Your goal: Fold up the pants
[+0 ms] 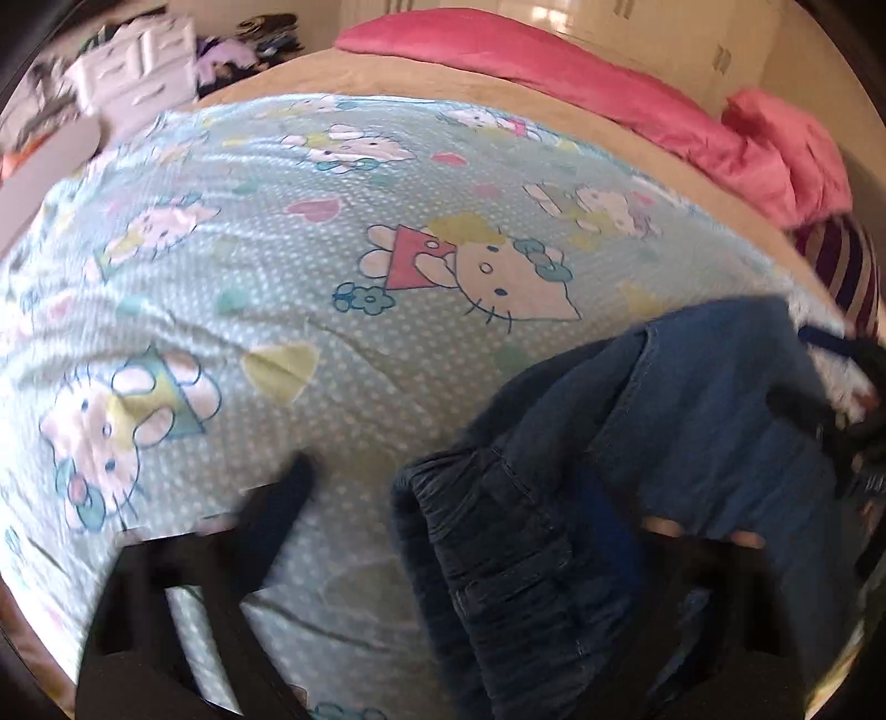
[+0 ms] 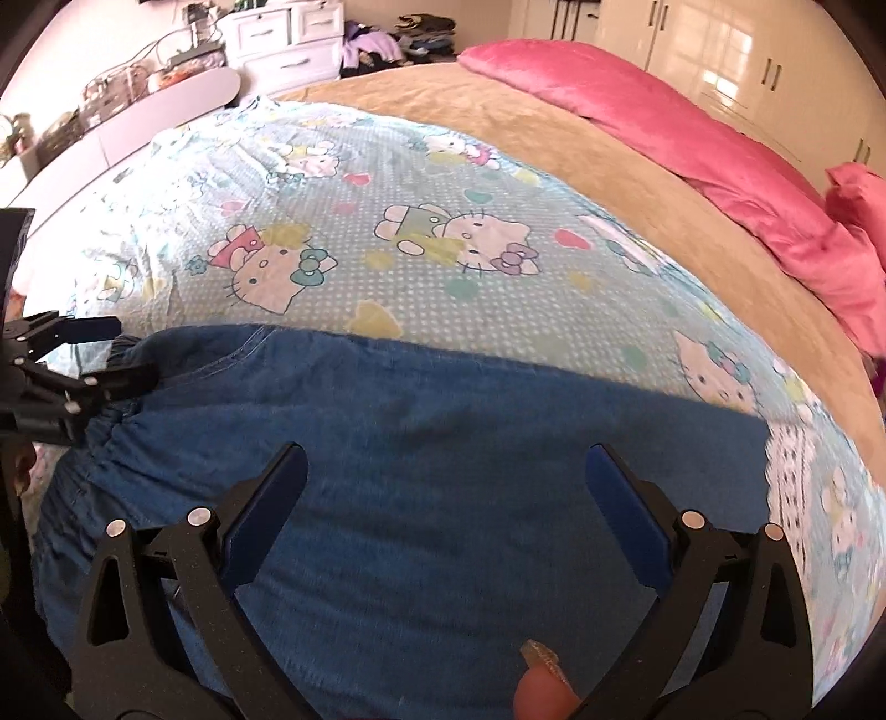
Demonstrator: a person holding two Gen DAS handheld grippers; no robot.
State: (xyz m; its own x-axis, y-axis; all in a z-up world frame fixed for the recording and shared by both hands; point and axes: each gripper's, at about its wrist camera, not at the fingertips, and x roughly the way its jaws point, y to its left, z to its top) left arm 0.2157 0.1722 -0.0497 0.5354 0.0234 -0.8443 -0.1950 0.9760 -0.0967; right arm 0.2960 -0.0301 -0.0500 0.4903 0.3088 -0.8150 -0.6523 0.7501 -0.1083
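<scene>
Blue denim pants [image 2: 432,476] lie across the cartoon-cat sheet [image 2: 387,232] on the bed, elastic waistband to the left. My right gripper [image 2: 446,471] is open, fingers spread wide just over the middle of the pants, holding nothing. My left gripper [image 2: 119,360] shows at the left edge of the right wrist view, at the waistband. In the left wrist view the gathered waistband [image 1: 498,531] hangs over the right finger, and only the left finger [image 1: 282,493] shows, so I cannot tell how the jaws stand. The pants [image 1: 692,399] run off to the right.
A tan blanket [image 2: 554,122] and a pink duvet [image 2: 692,127] lie at the far side of the bed. A white dresser [image 2: 282,33] and a clothes pile stand beyond. White wardrobes [image 2: 747,50] line the back right.
</scene>
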